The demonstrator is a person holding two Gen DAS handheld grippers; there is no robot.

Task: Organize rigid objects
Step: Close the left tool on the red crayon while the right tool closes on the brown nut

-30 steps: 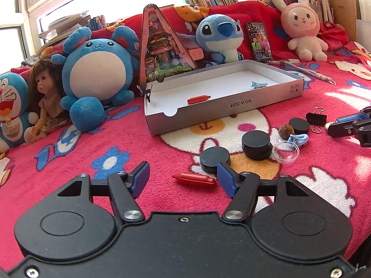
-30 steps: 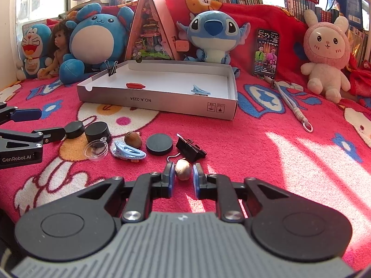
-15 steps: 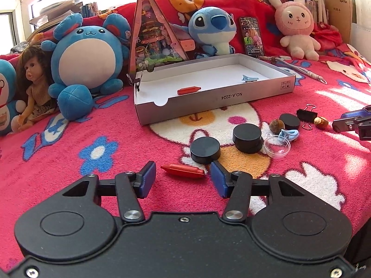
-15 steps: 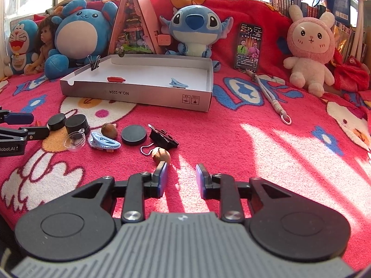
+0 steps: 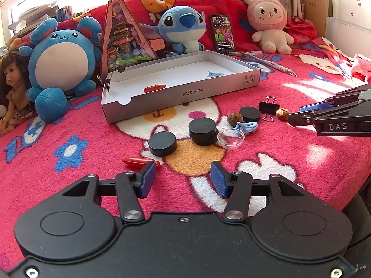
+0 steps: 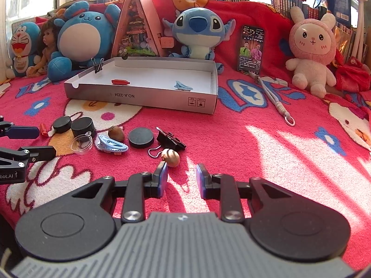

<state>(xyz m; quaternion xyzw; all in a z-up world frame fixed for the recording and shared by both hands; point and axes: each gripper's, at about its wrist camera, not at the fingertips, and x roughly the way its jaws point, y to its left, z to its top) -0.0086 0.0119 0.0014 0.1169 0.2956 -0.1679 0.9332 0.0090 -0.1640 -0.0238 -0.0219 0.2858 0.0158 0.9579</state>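
1. Fuzzy red fleece blanket (image 5: 289, 153) with cartoon prints covers everything in my left wrist view. My left gripper (image 5: 183, 179) has its blue ribbed pads parted with nothing between them, just blanket.
2. Same view: a glossy red crayon-shaped piece (image 5: 139, 161) lies just in front of the left-hand pad, partly hidden by it. Past it sit a flat matte black puck (image 5: 162, 143), a chunkier black stack (image 5: 203, 128), a clear plastic dish (image 5: 231, 138), a pale blue hair clip (image 5: 246, 127), a rough brown nut (image 5: 235, 117) and another black disc (image 5: 250, 114).
3. Further right there's a black binder clip (image 5: 269, 107) with wire handles and a tan striped nut (image 5: 282, 113), with my right gripper (image 5: 299, 113) poking in from the side right next to that nut.
4. Shallow grey cardboard box (image 5: 180, 102) sits behind the pile, white inside, holding a second red piece (image 5: 155, 88) and a blue clip (image 5: 215, 74).
5. Right wrist view: my right gripper (image 6: 181, 179) is also parted and empty. The tan striped nut (image 6: 170, 157) rests on the blanket just beyond the left-hand pad, looking close enough to touch, not between the pads.
6. Same row of small rigid stuff runs off to the left, toward my left gripper (image 6: 43, 141) at the edge. Box (image 6: 143, 98) behind, then plush toys (image 6: 197, 34) and a phone (image 6: 251, 48) propped upright.
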